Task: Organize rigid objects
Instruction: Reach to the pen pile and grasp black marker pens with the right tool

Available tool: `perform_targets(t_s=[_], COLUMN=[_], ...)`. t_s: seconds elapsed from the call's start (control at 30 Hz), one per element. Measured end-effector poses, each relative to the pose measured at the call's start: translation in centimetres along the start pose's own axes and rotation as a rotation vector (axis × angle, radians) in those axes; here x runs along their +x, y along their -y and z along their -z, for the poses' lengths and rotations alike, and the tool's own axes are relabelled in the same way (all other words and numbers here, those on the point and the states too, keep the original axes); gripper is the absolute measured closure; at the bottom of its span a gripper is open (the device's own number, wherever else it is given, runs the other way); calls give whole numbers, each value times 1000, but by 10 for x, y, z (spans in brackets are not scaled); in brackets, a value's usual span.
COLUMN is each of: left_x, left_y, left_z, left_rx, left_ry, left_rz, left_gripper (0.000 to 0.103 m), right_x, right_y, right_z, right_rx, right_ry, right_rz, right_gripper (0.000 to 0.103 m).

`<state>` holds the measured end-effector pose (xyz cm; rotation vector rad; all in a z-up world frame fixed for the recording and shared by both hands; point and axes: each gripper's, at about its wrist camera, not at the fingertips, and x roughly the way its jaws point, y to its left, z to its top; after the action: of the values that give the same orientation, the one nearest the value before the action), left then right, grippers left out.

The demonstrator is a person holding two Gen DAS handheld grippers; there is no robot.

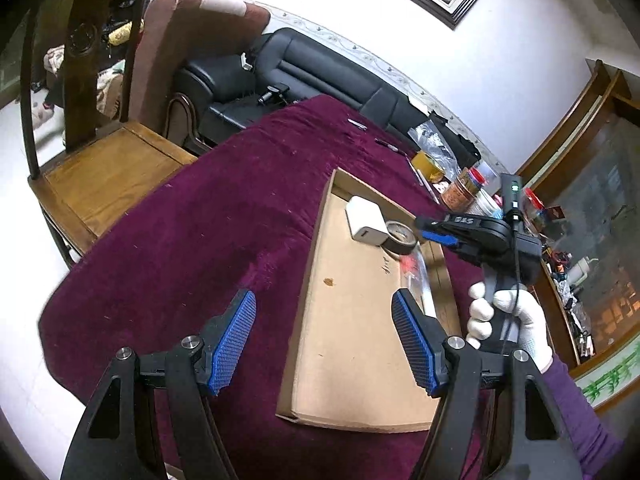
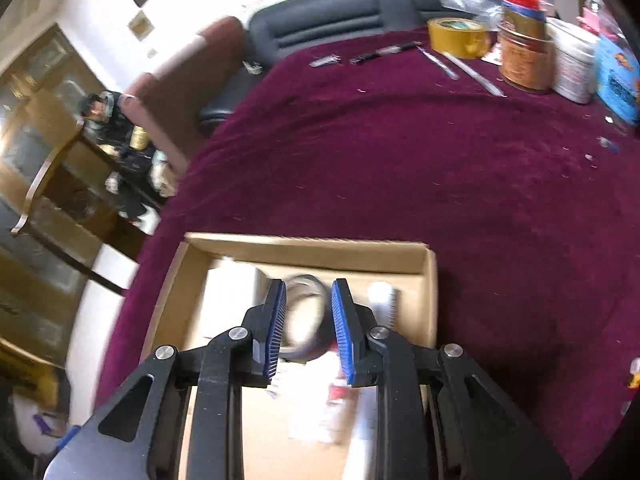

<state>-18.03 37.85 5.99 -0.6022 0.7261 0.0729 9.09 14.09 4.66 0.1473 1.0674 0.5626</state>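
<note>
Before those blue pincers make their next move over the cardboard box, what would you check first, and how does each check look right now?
1. Left gripper empty, jaws open: ok.
2. Right gripper over the cardboard box: ok.
3. Right gripper holding anything: cannot tell; jaws narrow, picture blurred.
4. Tape roll inside the box beside the white charger: ok.
5. Bare box floor left for more items: ok.
6. Pen and yellow tape still outside on the purple cloth: not ok.

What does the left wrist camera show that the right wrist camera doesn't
Only the left wrist view shows the wooden chair, the gloved hand and the whole right gripper over the box. Only the right wrist view shows the blue packet at the table's far edge. Both show the cardboard box, the tape roll inside it and the yellow tape.
</note>
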Motion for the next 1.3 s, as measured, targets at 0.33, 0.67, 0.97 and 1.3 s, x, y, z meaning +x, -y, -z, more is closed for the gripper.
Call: perform_targets(t_s=[0.33, 0.67, 0.97, 1.3], left_x=[-7, 20, 39, 36], left_y=[29, 107, 183, 213], left_z=[10, 31, 69, 84], left_rx=[52, 230, 340, 406], left_ry=[-27, -118, -235, -258], left_rz=[20, 108, 165, 117], left_gripper=[38, 38, 38, 38], right_x=[-14, -204, -200, -145], right_y=[-4, 98, 270, 253], right_z=[6, 68, 79, 93], right_rx=[-49, -185, 206, 130], right_ry=[-28, 555, 268, 126], right_rz=[-95, 358, 276, 317], right_gripper=[72, 0, 34, 47])
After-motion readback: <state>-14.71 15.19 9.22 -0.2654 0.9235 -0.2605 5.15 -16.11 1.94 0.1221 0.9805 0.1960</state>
